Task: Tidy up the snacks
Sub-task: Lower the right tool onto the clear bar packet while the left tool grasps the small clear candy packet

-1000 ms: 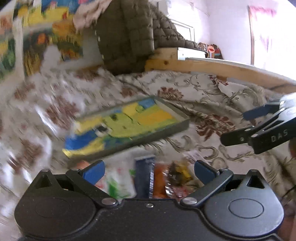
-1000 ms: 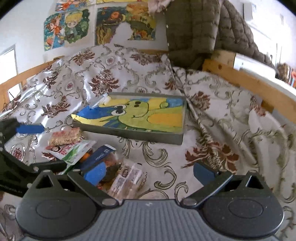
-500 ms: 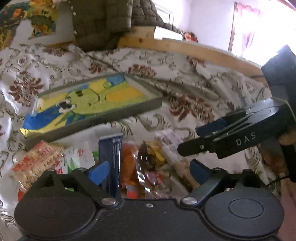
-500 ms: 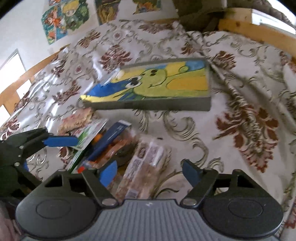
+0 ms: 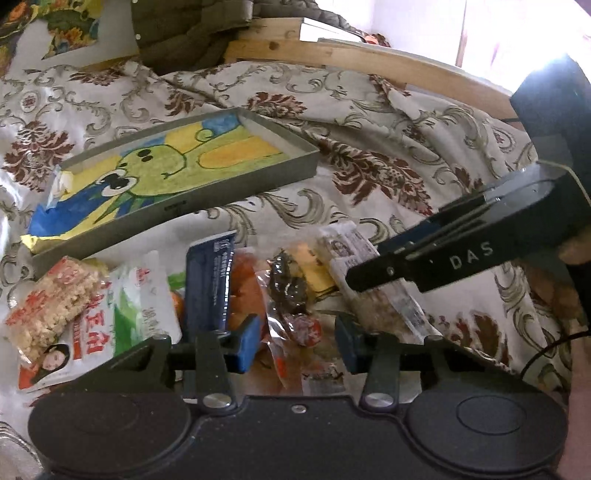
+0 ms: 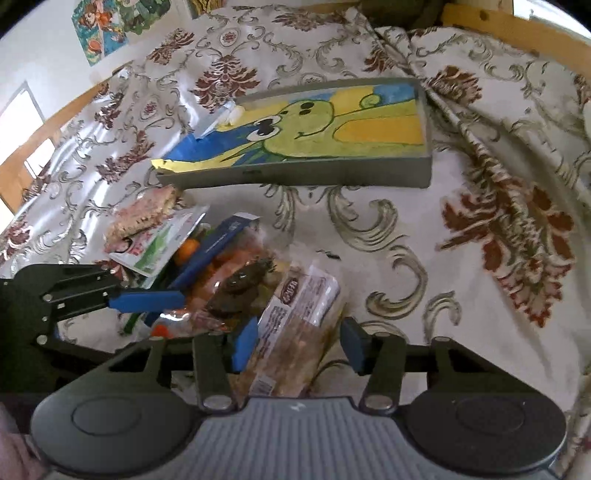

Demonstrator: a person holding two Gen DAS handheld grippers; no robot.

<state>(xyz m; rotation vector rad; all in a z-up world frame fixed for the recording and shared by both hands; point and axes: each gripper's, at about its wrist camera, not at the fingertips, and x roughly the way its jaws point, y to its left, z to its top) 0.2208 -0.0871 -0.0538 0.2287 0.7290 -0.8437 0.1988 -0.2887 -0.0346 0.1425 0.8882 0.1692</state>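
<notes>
1. A heap of snacks is lying on the patterned bedspread (image 6: 424, 236), just in front of a shallow grey tray (image 6: 306, 173) lined with a green, yellow and blue cartoon drawing
2. The tray is sitting beyond the heap, toward the far side of the bed, with nothing but the drawing showing inside it
3. At the left of the heap a puffed-rice cracker pack (image 5: 51, 299) is lying partly over a white and green pouch (image 5: 129, 306); a dark blue box (image 5: 208, 284) is standing on edge just to their right
4. In the middle, clear packets with orange and dark contents (image 5: 284, 291) are piling against one another, touching the blue box
5. At the right, a long clear-wrapped bar packet (image 6: 295, 328) is lying lengthwise toward the near edge
6. The left gripper (image 5: 295, 343) is hovering low over the middle packets, its blue fingers (image 5: 247, 343) spread apart and gripping nothing
7. The right gripper (image 6: 295, 345) is reaching over the bar packet, which is lying between its parted fingers (image 6: 243, 345); whether they are touching the wrapper cannot be told
8. A quilted olive jacket (image 5: 192, 33) is hanging at the far end, above the wooden bed frame (image 5: 369, 62)
</notes>
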